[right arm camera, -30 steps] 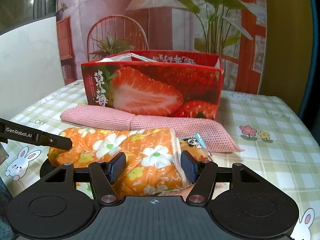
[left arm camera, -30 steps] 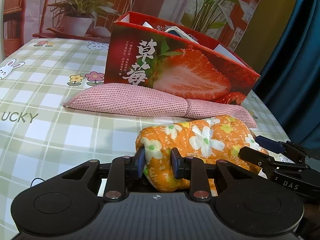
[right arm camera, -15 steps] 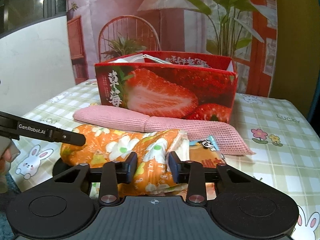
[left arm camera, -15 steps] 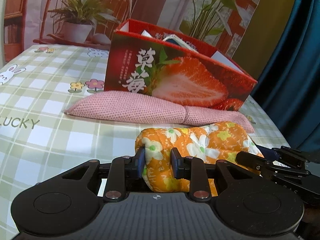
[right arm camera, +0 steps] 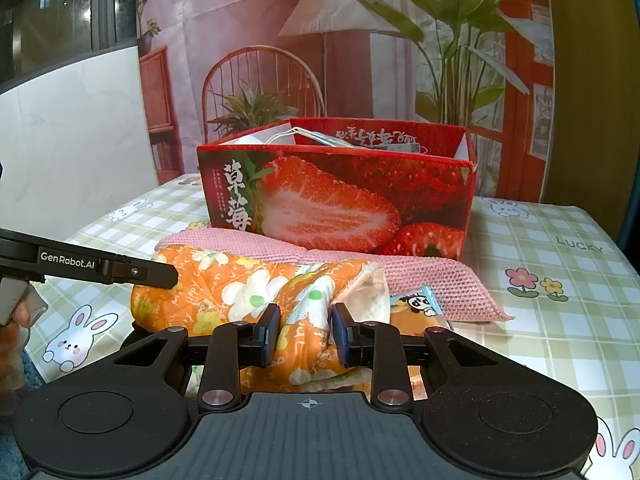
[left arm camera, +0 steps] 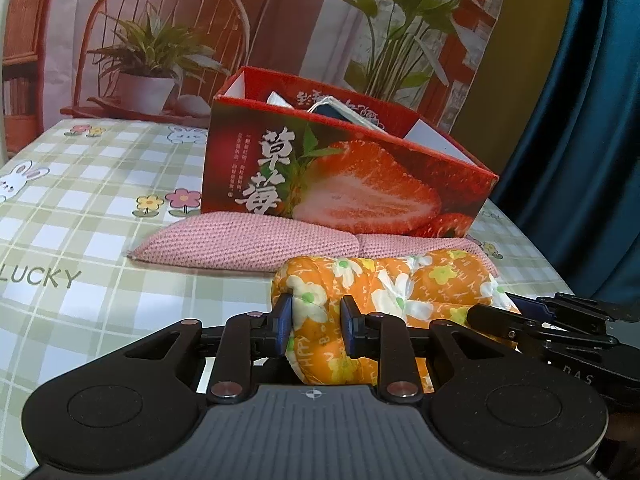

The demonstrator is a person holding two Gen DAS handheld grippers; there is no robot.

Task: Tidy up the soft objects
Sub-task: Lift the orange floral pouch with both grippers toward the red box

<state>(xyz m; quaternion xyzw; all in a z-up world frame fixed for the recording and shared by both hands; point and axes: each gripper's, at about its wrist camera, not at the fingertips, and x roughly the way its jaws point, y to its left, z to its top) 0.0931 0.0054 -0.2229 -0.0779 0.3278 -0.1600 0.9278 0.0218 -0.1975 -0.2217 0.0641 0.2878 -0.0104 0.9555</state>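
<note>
Left tool (left arm camera: 314,330) is pinched on the near left end of the orange floral cushion (left arm camera: 400,280), so you've got that end anchored. Right tool (right arm camera: 305,334) has just been closing and now bites the bunched right end. Cushion lies on the tabletop (left arm camera: 100,208), touching the pink cushion (left arm camera: 248,242) before the strawberry box (left arm camera: 360,184); two grips should stop sagging.

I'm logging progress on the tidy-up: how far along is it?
Early. The strawberry box already holds some items. In hand: left gripper and right gripper, whose jaws have just closed, each pinch an end of the orange floral cushion. Left: the pink knitted pad and snack packet on the tablecloth.
</note>
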